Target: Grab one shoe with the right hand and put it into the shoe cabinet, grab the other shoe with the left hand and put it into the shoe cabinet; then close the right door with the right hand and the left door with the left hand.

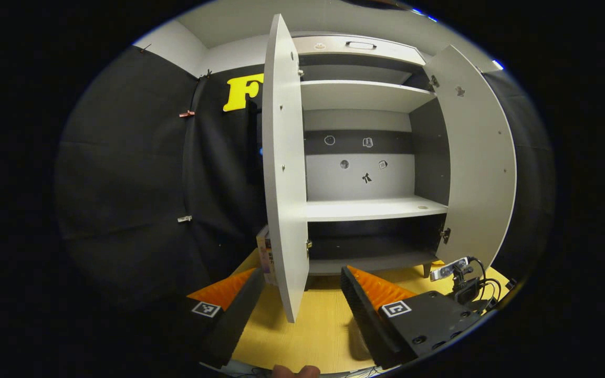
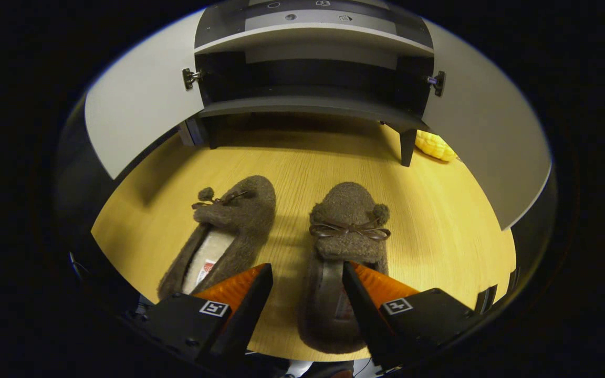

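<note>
Two brown fuzzy slippers with small bows lie side by side on the wooden floor, toes toward the cabinet: the left slipper [image 2: 229,231] and the right slipper [image 2: 347,226]. My right gripper [image 2: 305,281] hovers open low over the right slipper's heel end, one finger over its opening, the other over the floor between the pair. The shoe cabinet [image 1: 371,207] stands with both doors swung wide and bare shelves; its bottom shelf [image 2: 308,105] is seen from the right gripper view. My left gripper [image 1: 300,294] is open in front of the left door [image 1: 281,157], holding nothing.
The right door [image 1: 478,163] stands wide open. A small box [image 1: 264,252] stands on the floor behind the left door. A small camera on a cabled stand [image 1: 457,270] is near the right door. A yellow object [image 2: 436,146] lies by the cabinet leg [image 2: 406,147].
</note>
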### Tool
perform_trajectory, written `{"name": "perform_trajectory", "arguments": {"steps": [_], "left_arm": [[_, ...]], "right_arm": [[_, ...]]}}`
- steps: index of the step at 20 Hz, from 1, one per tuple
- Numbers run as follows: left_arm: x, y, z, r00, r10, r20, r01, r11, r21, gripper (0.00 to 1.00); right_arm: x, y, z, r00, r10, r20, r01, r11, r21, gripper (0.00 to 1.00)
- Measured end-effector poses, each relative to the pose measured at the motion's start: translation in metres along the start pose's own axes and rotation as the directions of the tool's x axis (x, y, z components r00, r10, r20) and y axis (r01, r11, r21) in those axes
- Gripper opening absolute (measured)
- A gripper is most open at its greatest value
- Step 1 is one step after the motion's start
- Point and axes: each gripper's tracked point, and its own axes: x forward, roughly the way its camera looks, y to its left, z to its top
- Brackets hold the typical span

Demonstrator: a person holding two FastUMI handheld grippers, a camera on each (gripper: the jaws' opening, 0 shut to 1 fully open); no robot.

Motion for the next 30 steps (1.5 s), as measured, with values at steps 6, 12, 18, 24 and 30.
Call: {"name": "perform_trajectory", "arguments": {"steps": [6,12,18,24,30], "left_arm": [[0.009,0.015,-0.017,0.999,0.027,-0.036,-0.027,1.000,0.002,0.95],[0.017,0.017,-0.021,0.998,0.030,-0.051,-0.030,1.000,-0.003,0.95],[0.017,0.010,-0.019,0.999,0.009,-0.047,-0.009,1.000,0.002,0.95],[0.018,-0.006,-0.018,0.998,-0.036,-0.050,0.036,0.999,-0.008,0.95],[0.018,-0.030,-0.017,0.993,-0.103,-0.061,0.100,0.994,-0.039,0.95]], "right_arm": [[0.040,-0.020,0.017,0.993,-0.115,0.042,0.111,0.991,0.076,0.46],[0.038,-0.018,0.022,0.995,-0.069,0.073,0.063,0.995,0.080,0.07],[-0.016,-0.027,0.066,0.988,-0.025,0.154,0.010,0.995,0.098,0.07],[-0.091,-0.037,0.151,0.971,-0.021,0.240,-0.013,0.990,0.139,0.07],[-0.152,-0.035,0.274,0.947,-0.019,0.322,-0.003,0.998,0.066,0.07]]}}
